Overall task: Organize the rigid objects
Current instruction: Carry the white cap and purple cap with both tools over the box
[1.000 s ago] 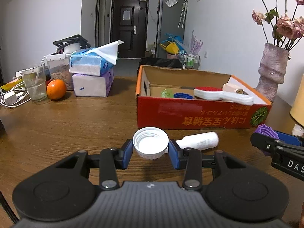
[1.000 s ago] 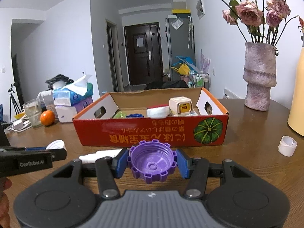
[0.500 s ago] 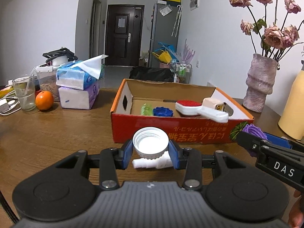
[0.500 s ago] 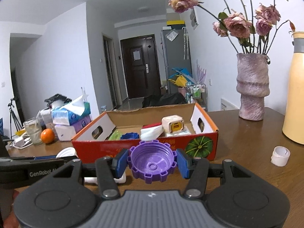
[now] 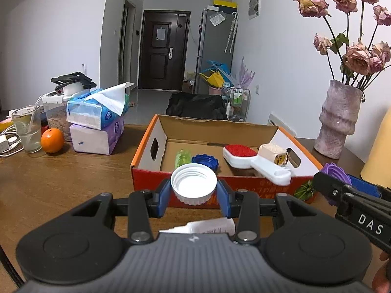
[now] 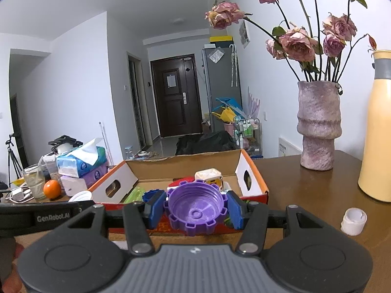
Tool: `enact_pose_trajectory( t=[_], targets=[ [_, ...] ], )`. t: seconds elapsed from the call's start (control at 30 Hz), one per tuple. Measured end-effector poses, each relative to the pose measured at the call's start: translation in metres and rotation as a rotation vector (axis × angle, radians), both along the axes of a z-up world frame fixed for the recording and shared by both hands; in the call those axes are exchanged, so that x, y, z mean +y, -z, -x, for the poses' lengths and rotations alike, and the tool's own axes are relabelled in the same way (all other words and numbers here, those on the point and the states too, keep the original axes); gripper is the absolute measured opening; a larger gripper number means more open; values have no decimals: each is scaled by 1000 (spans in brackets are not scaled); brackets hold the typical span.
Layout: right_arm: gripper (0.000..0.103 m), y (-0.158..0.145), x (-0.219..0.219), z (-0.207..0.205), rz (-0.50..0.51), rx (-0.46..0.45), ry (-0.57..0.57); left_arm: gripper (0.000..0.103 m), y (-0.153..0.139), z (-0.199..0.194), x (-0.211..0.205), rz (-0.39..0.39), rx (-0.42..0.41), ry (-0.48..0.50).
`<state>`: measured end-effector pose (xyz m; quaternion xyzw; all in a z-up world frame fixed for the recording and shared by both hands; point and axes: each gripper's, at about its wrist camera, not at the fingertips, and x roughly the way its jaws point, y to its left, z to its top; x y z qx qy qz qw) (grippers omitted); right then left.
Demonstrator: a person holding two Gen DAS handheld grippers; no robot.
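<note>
A white cap (image 5: 193,185) is clamped, open side up, between the blue pads of the left tongs (image 5: 193,190), whose jaws are narrowed onto its ribbed rim. A purple cap (image 6: 195,211) with a toothed edge is gripped the same way by the right tongs (image 6: 195,213). Just ahead of both tongs stands the open cardboard box (image 5: 146,168) (a blue cap (image 5: 205,161) and a red-topped brush (image 5: 240,155) lie inside). Beneath the left tongs, a small white tube (image 5: 210,227) lies on the worktop (image 5: 61,183).

Box (image 5: 244,196) front wall ahead; top open.
</note>
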<state>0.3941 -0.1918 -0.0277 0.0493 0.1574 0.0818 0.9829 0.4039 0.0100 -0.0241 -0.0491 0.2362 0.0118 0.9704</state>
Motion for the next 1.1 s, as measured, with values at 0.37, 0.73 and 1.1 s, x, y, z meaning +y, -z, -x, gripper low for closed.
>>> enact_pose_trajectory(
  t=[0.37, 0.73, 1.1],
  targets=[
    [53, -4, 1, -27, 20, -16, -21, 42, -8, -27, -8, 15, -26, 1],
    [53, -2, 2, -66, 32, -11, -18, 42, -8, -65, -15, 11, -35, 14],
    [53, 4, 9, -105, 51, 0, -24, 42, -4, -100, -17, -16, -40, 8]
  ],
)
